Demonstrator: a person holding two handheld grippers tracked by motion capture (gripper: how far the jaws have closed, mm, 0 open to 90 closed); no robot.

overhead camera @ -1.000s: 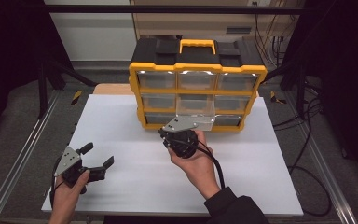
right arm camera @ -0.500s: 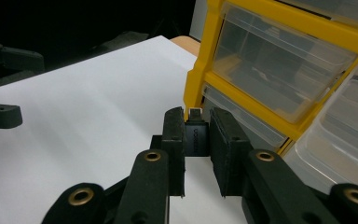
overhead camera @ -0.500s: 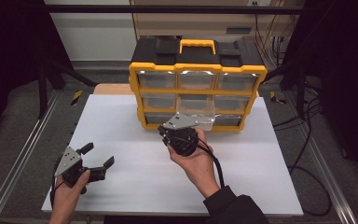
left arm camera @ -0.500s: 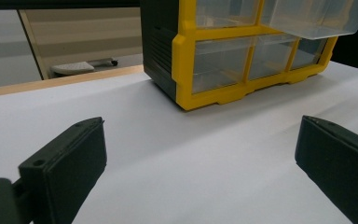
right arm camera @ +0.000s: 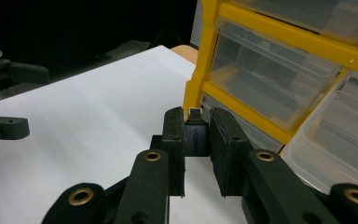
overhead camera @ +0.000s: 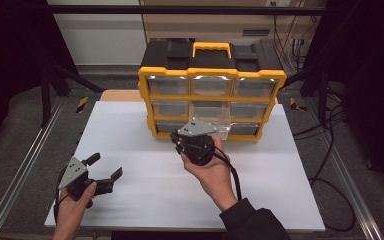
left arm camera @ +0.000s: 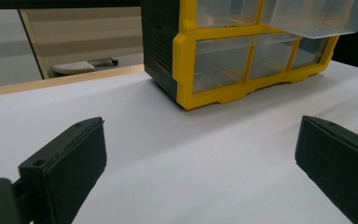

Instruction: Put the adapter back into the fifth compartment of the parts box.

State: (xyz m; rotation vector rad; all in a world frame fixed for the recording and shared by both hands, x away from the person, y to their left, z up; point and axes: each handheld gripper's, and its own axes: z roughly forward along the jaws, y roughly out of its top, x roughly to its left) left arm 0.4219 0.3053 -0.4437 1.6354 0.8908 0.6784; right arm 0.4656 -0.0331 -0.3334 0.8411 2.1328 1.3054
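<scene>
Right gripper (right arm camera: pixel 196 140) clamps a small black block (right arm camera: pixel 196 136) just before the organizer's (overhead camera: pixel 211 75) pulled-out bottom drawer (overhead camera: pixel 219 129); left gripper (overhead camera: pixel 101 170) gapes wide near the table's (overhead camera: pixel 280 175) front-left corner

A small black block (right arm camera: pixel 196 137) sits pinched between the right gripper's (right arm camera: pixel 196 140) jaws, standing upright. It may be a USB stick; the letters on it are too small to read. It is held just beside the yellow drawer box (overhead camera: pixel 212 90), above the white table (overhead camera: pixel 130 145).
</scene>
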